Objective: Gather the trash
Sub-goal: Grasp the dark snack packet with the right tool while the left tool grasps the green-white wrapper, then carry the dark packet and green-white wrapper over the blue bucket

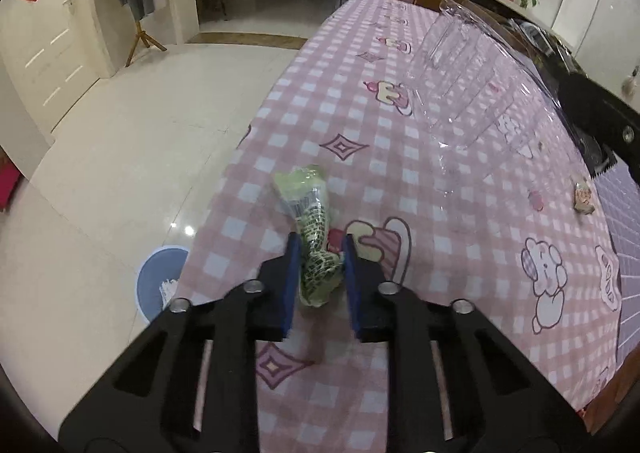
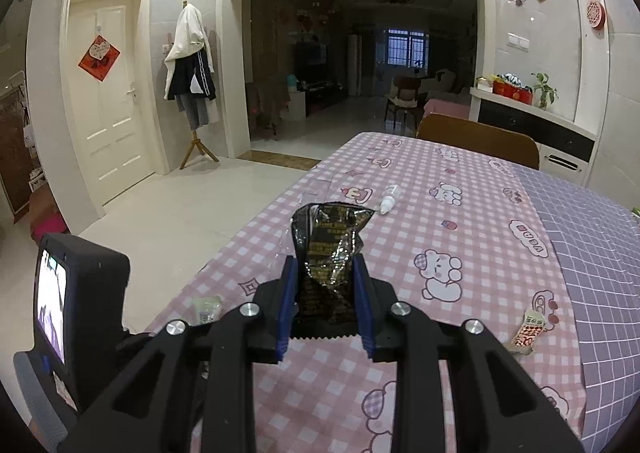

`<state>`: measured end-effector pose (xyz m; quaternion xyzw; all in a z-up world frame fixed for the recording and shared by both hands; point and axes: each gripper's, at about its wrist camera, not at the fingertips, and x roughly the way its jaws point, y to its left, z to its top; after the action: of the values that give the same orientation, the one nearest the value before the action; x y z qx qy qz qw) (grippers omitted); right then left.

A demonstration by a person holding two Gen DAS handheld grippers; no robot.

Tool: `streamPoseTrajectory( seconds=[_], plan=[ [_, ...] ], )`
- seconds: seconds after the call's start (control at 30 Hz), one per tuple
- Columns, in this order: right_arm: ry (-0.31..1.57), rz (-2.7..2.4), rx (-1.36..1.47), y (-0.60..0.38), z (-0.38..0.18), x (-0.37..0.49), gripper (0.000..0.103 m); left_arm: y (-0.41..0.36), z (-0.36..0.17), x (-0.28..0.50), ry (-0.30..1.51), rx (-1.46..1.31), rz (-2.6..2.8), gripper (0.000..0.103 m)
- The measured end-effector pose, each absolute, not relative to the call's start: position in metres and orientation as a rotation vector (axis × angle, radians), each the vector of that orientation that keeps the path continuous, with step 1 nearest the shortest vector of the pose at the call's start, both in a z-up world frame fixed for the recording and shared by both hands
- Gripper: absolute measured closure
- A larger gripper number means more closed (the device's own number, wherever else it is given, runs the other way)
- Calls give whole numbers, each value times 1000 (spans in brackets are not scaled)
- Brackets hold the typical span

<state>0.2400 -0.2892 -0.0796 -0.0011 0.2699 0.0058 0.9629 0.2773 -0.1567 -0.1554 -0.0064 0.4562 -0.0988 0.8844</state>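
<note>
Overhead, left claw (image 1: 319,253) clamped on green wrapper (image 1: 313,231), right claw (image 2: 325,273) clamped on black wrapper (image 2: 329,253).

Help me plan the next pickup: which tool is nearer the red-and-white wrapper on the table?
Right. The right tool, shut on the black wrapper, has the red-and-white wrapper just to its right. From the left tool, holding the green wrapper, it lies far across the table.

left gripper (image 1: 319,247) and right gripper (image 2: 325,268) both point forward over the table, jaws nearly closed.
</note>
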Motion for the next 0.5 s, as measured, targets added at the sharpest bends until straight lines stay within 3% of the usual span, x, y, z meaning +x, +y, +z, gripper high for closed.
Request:
streamPoseTrajectory(
  seconds=[0.5],
  plan=[
    [526, 149, 24, -249, -61, 235, 76, -67, -115, 264, 818, -257, -256, 87]
  ],
)
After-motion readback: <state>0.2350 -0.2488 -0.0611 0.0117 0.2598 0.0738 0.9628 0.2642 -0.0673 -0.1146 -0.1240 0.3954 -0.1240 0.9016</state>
